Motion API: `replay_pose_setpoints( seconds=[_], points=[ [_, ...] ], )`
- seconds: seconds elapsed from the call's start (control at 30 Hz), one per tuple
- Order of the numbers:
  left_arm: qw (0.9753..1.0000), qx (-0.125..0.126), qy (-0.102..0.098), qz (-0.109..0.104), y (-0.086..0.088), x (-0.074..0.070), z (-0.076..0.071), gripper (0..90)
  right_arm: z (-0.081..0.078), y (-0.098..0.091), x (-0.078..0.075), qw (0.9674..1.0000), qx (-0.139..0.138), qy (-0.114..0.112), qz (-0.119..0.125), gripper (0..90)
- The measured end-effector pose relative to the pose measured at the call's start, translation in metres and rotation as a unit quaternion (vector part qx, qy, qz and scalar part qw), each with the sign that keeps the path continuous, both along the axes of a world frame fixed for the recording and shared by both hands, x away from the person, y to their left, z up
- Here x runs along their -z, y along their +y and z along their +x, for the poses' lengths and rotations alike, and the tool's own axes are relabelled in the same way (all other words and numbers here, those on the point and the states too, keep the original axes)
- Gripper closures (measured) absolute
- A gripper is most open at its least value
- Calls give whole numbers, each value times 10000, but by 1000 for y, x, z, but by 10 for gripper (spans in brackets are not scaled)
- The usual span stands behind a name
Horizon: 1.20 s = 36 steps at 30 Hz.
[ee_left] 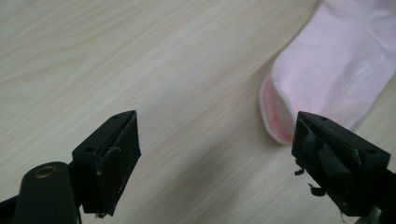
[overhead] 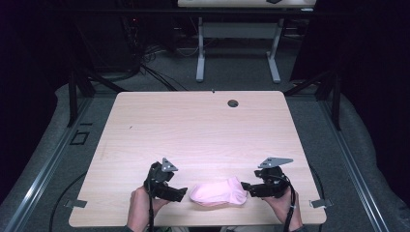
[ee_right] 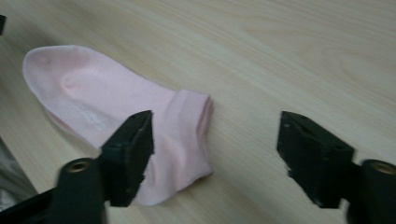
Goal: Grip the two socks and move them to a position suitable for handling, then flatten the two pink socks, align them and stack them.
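A pink sock (overhead: 218, 192) is seen lying flat on the light wooden bench (overhead: 193, 130), close to the near edge, between the two hand-held tools. The left tongs (overhead: 180, 194) are held just beside one end of the sock, and in the left gripper view their jaws are spread wide with nothing caught between them; the sock (ee_left: 334, 65) is seen lying up and to the right, its rounded end just beyond the right-hand jaw. The right tongs (overhead: 245, 186) are held at the sock's other end, jaws likewise wide apart and empty. In the right gripper view the sock (ee_right: 121, 107) is laid out ahead, its cuffed opening reaching into the gap, part of it hidden by the left-hand jaw. A round hole (overhead: 233, 103) is noted near the bench's far edge.
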<state>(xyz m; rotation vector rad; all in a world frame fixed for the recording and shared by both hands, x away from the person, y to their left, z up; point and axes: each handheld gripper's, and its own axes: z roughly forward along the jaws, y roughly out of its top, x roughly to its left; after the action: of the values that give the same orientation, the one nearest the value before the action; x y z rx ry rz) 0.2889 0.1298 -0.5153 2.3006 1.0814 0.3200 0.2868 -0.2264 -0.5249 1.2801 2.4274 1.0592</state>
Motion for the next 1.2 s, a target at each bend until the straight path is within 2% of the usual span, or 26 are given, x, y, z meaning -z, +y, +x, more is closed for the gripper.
replay_pose_setpoints(
  seconds=[0.03,0.07,0.1,0.13,0.17,0.2,0.33,0.4,0.5,0.53,0.6,0.7,0.73,0.8,0.9,0.93,0.97,1.0,1.1,1.13,1.17,1.2],
  points=[
    [10000,0,0,0,0,0,0,143,0,0,0,10000,0,0,0,223],
    [10000,-53,-28,-13,4,-2,0,132,-1,-7,-3,9999,77,-117,21,157],
    [9999,-111,-44,-35,9,-4,0,132,-1,-7,-3,9999,77,-117,21,157],
    [9996,-243,-131,-28,17,-6,-1,102,-4,-14,-8,9995,173,-260,71,134],
    [9996,-243,-131,-28,17,-6,-1,84,-4,-14,-8,9995,173,-260,71,134],
    [9994,-289,-164,-21,22,-7,-1,84,-5,-18,-11,9992,231,-324,27,109],
    [9981,-573,-229,-50,42,-8,-1,34,-9,-35,-16,9974,503,-515,97,27],
    [9972,-719,-190,-45,55,-3,-2,15,-11,-47,-17,9965,653,-515,90,10],
    [9964,-829,-189,-14,63,2,-4,9,-12,-53,-15,9960,724,-525,90,10],
    [9952,-967,-174,-13,70,8,-6,9,-12,-57,-12,9954,814,-501,10,11],
    [9948,-1008,-133,-26,74,9,-8,7,-12,-60,-11,9955,835,-454,-6,12],
    [9924,-1215,-201,-37,88,14,-13,2,-12,-71,-3,9936,1040,-439,-56,13],
    [9924,-1215,-201,-37,88,14,-13,2,-11,-74,0,9930,1091,-443,-119,13],
    [9898,-1407,-210,-27,99,21,-14,2,-10,-80,5,9918,1196,-419,-145,13],
    [9889,-1474,-186,-32,105,24,-13,1,-9,-86,10,9905,1306,-397,-183,11],
    [9876,-1554,-218,-32,110,27,-13,1,-9,-91,14,9892,1398,-393,-205,9],
    [9876,-1554,-218,-32,110,27,-13,1,-9,-91,14,9892,1398,-393,-205,9],
    [9863,-1631,-236,-28,115,31,-11,0,-8,-95,17,9879,1481,-394,-226,6],
    [9849,-1711,-255,-18,121,36,-9,0,-6,-100,22,9866,1567,-376,-249,1],
    [9828,-1825,-279,-27,128,43,-7,0,-6,-103,25,9855,1626,-366,-307,0],
    [9828,-1825,-279,-27,128,43,-7,0,-6,-103,25,9855,1626,-366,-307,0],
    [9809,-1916,-330,-20,134,51,-5,0,-4,-106,31,9846,1679,-334,-346,0]
  ],
)
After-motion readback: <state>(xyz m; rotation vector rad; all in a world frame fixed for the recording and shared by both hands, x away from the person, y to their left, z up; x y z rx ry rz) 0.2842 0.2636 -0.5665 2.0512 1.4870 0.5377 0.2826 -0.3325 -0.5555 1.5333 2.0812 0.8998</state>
